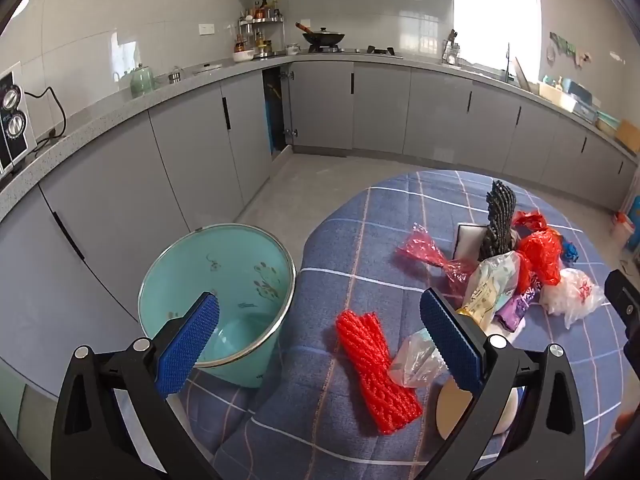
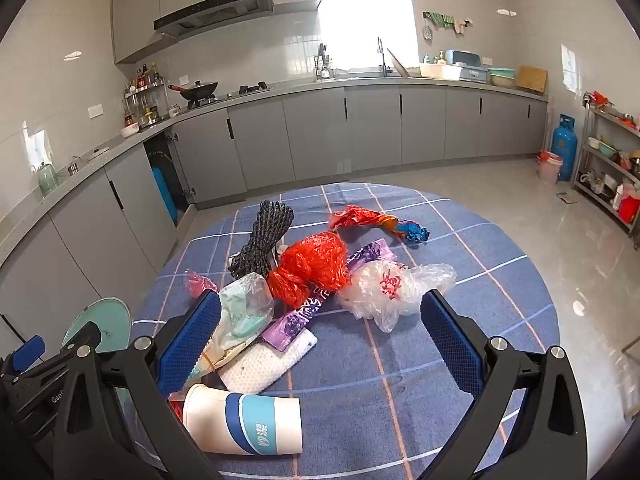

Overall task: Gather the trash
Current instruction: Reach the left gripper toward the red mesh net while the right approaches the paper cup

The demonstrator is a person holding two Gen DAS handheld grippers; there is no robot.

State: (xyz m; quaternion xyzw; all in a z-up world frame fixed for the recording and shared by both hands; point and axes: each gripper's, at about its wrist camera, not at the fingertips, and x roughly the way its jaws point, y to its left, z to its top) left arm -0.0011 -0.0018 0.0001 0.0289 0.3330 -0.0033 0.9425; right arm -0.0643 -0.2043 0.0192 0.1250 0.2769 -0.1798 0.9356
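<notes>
Paper cup lying below spread, empty right gripper; trash pile beyond.

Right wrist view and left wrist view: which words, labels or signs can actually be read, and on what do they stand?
"Gen", cut off: black mount at the lower left of the right wrist view.
Two white Chinese characters on the paper cup, second reads "洁"; first unclear.
Purple wrapper: white characters, too crumpled to read.
Clear plastic bag: red print, illegible.
Pale snack bag: print too blurred.
Range hood: logo too small.
</notes>
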